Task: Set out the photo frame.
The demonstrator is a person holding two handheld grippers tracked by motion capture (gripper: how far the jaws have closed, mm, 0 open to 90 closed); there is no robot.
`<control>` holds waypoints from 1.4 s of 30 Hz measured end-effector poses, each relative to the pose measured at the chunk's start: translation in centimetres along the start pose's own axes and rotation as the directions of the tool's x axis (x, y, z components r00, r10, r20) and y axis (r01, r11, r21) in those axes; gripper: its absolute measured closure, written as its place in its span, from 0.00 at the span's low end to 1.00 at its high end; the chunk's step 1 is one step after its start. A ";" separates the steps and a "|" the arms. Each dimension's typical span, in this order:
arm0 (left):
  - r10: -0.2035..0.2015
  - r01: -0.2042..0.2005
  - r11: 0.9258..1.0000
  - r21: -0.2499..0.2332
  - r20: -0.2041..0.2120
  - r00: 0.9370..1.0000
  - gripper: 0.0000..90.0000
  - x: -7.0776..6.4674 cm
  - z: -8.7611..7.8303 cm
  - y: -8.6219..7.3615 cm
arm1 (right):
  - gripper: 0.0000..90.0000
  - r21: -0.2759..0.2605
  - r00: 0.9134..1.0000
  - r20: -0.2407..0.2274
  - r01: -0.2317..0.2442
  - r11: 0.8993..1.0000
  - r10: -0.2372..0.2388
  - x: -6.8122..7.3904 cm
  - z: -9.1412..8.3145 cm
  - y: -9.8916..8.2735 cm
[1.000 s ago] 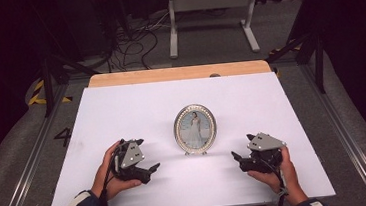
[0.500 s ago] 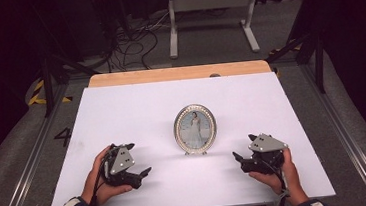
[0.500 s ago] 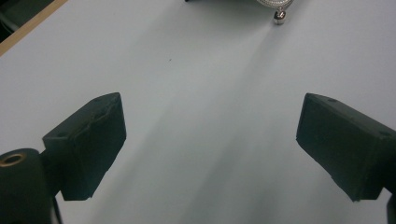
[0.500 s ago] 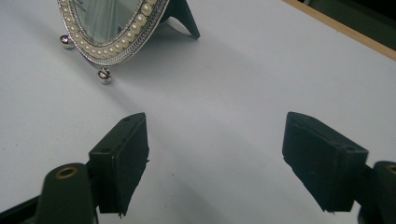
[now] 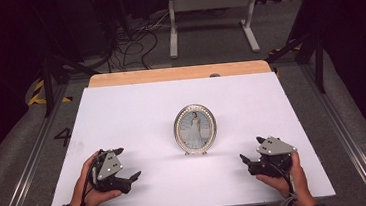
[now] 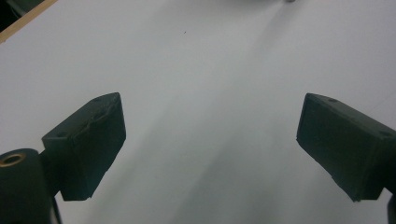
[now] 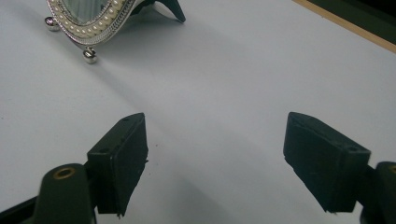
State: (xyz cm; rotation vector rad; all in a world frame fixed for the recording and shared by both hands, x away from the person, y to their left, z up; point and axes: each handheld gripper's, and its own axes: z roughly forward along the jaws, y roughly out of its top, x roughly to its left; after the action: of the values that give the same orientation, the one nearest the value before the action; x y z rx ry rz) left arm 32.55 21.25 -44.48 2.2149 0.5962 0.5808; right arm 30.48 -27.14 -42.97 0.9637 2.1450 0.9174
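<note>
An oval silver picture frame [image 5: 195, 129] with a pearl-beaded rim stands upright at the middle of the white table [image 5: 136, 112]; its lower edge and ball feet also appear as the frame [image 7: 88, 25] in the right gripper view. My left gripper [image 5: 127, 164] rests near the front left of the table, open and empty, its jaws wide apart over bare table in the left gripper view [image 6: 208, 140]. My right gripper [image 5: 250, 156] sits near the front right, open with nothing between its jaws [image 7: 215, 158]. Both are well apart from the frame.
The table's far edge is a bare wooden strip [image 5: 178, 73]. Beyond it lie floor cables [image 5: 135, 37] and a grey metal stand [image 5: 211, 15]. Metal rails [image 5: 344, 134] run along both sides of the table.
My left gripper has drifted left and toward the front edge of the table. The right gripper and the picture frame have stayed where they were.
</note>
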 end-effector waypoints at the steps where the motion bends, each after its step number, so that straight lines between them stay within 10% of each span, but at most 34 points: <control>1: 0.002 -0.002 1.000 0.001 0.000 1.000 0.10 0.2 -0.1 -0.2 | 0.25 0.000 1.000 0.000 -0.005 1.000 0.005 -0.1 -0.1 -0.1; 42: -0.155 0.155 0.988 -0.007 -0.032 0.987 0.09 2.0 -3.2 -4.9 | 0.22 -0.032 0.996 0.047 -0.069 0.997 0.071 -1.9 -1.8 -3.2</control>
State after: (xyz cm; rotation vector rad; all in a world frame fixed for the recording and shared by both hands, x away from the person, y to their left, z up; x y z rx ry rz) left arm 31.18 27.07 -45.83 2.1352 0.7753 0.5371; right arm 28.98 -30.86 -43.93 1.0410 2.0628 0.9481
